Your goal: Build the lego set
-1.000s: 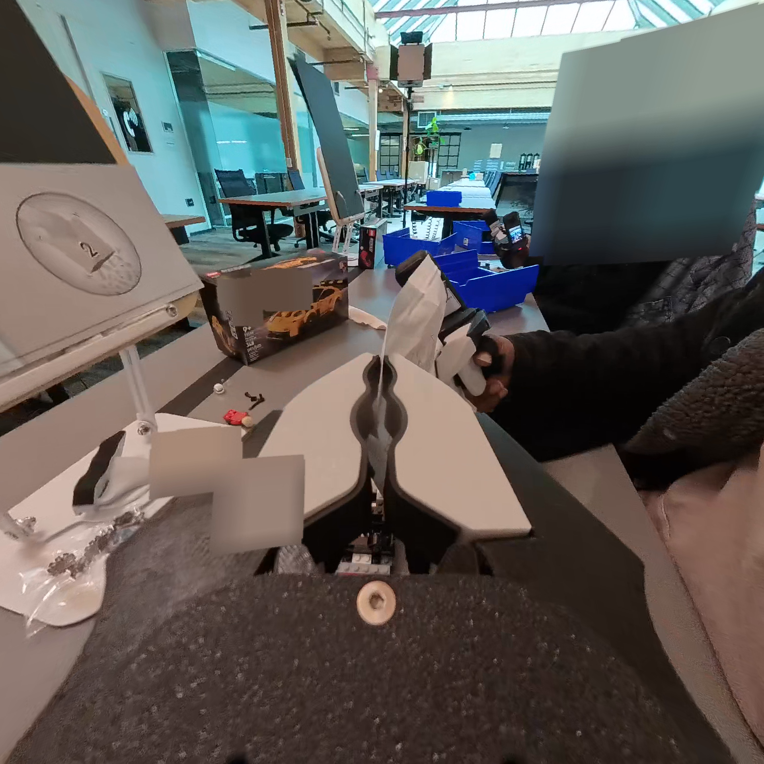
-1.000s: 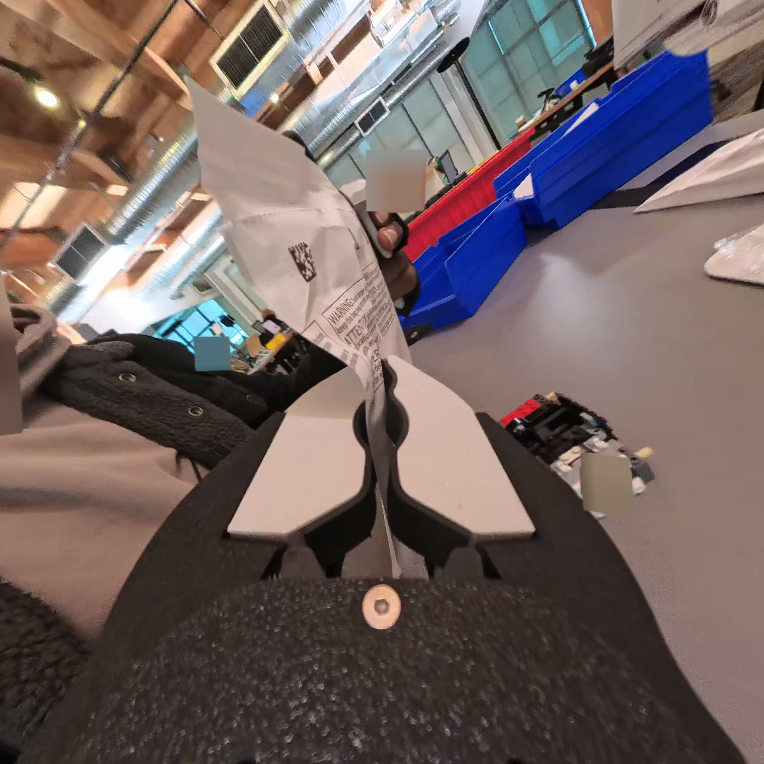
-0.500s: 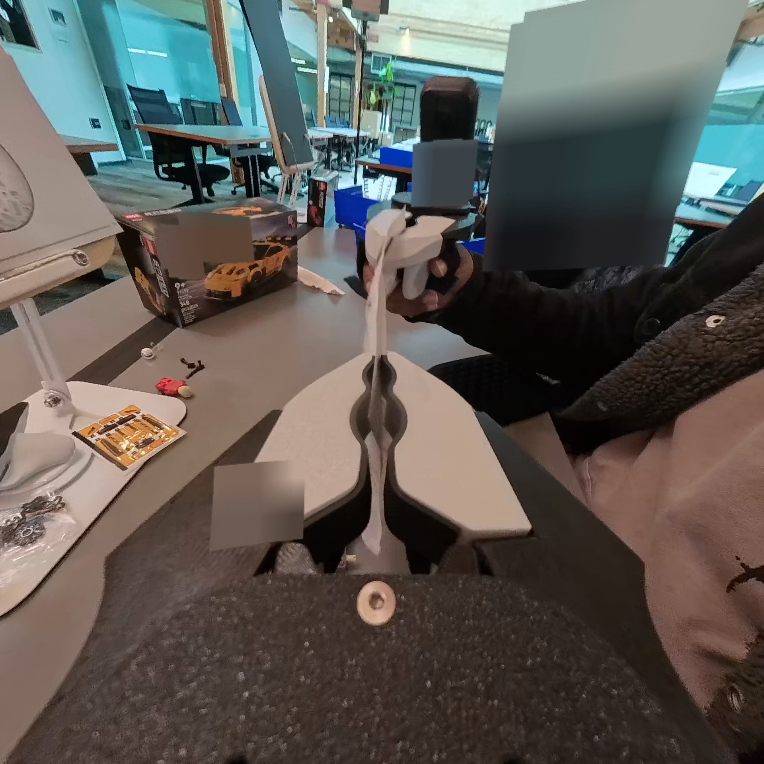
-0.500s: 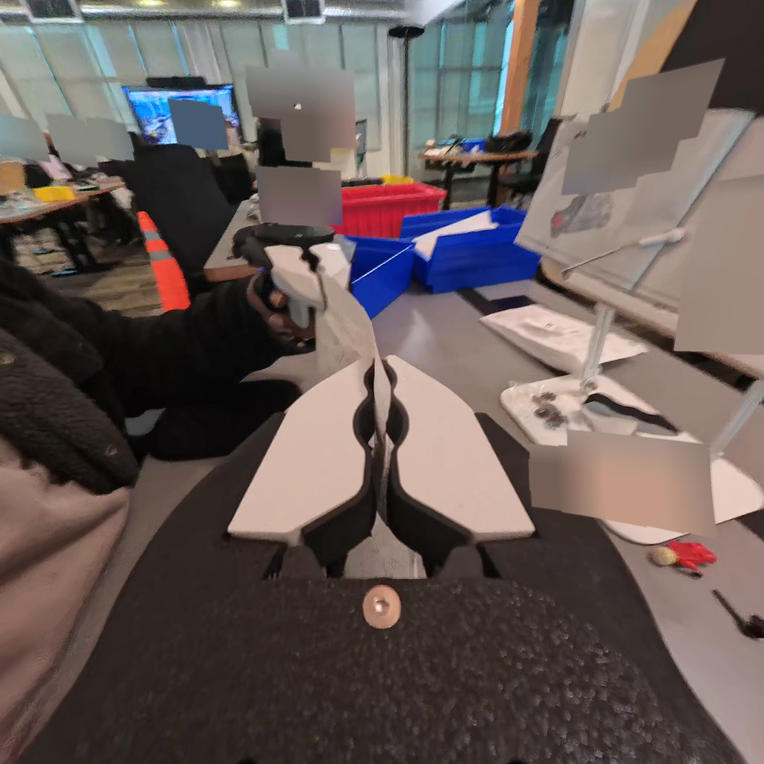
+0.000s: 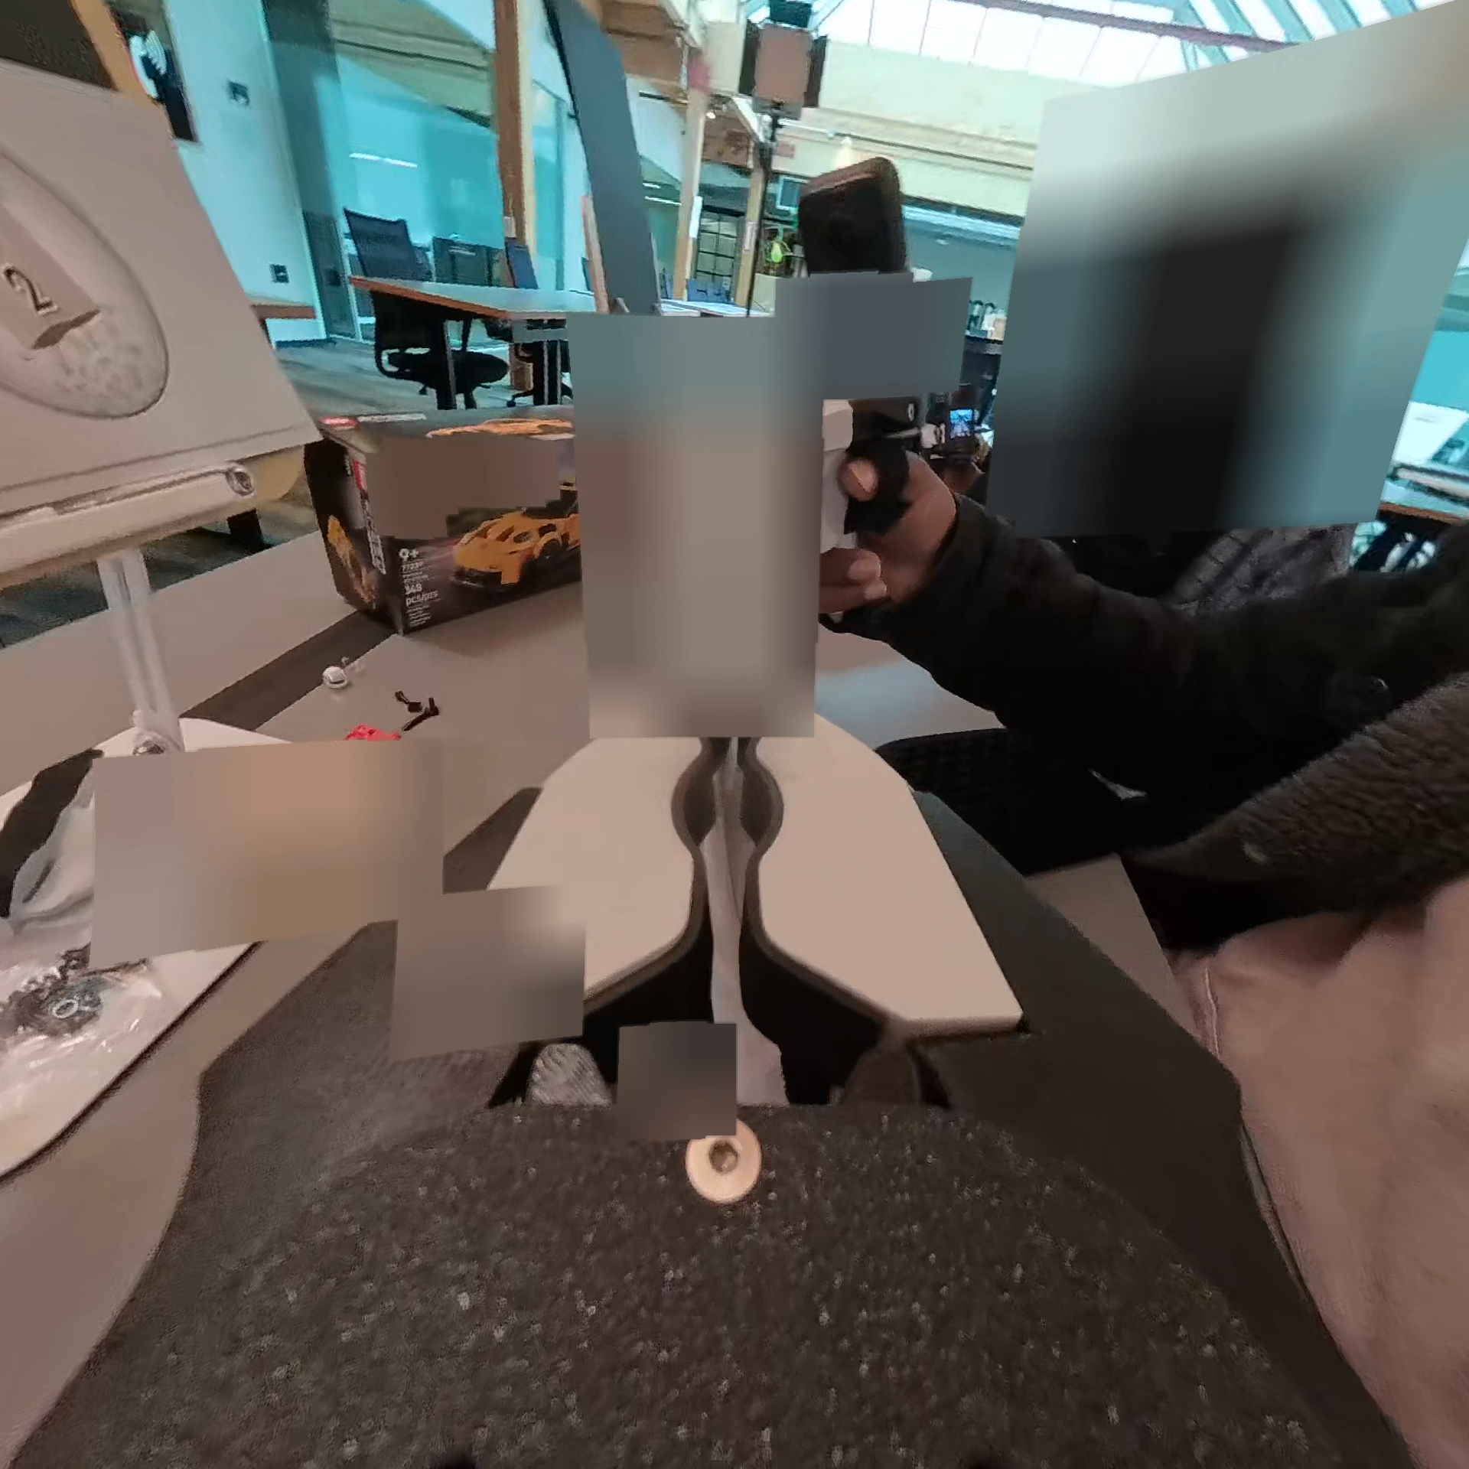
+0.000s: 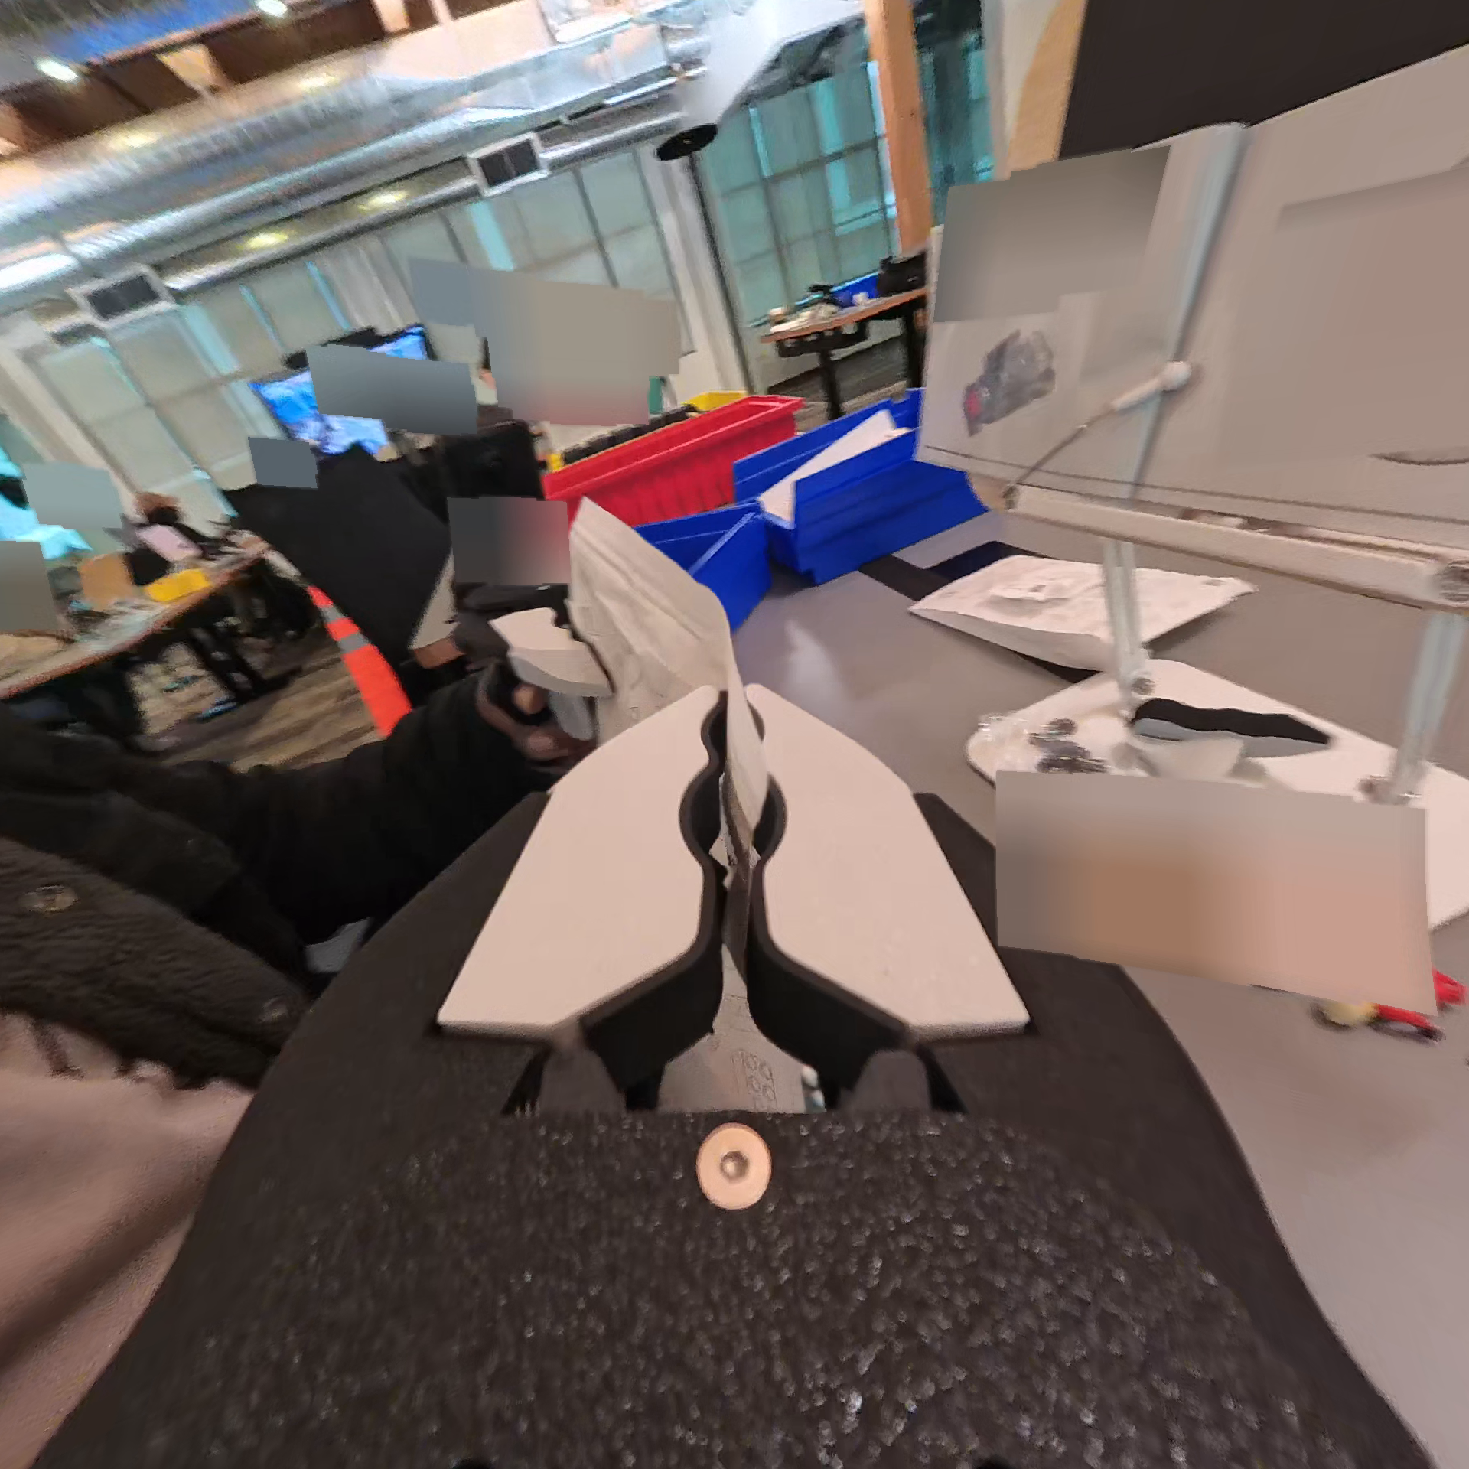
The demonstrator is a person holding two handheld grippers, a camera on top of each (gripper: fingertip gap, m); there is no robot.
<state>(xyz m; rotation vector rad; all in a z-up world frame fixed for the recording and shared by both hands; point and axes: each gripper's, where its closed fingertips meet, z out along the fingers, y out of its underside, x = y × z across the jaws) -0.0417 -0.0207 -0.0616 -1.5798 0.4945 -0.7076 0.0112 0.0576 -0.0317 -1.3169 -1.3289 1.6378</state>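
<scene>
While both grippers are raised above the grey table point(image 5: 509, 684), each is clamped on the same white paper bag point(image 6: 660, 628). The left gripper point(image 5: 727, 751) pinches one edge between its closed fingers; most of the bag in that view lies behind a blur patch. The right gripper point(image 6: 735, 703) nips the opposite edge, the bag stretched between the two tools. The set's box point(image 5: 453, 525), black with a yellow car pictured, stands on the table beyond the left gripper. Small loose pieces, red point(image 5: 370, 731) and black point(image 5: 417, 707), lie near a white stand base point(image 6: 1073, 715). Blue bins point(image 6: 858, 493) sit farther back.
</scene>
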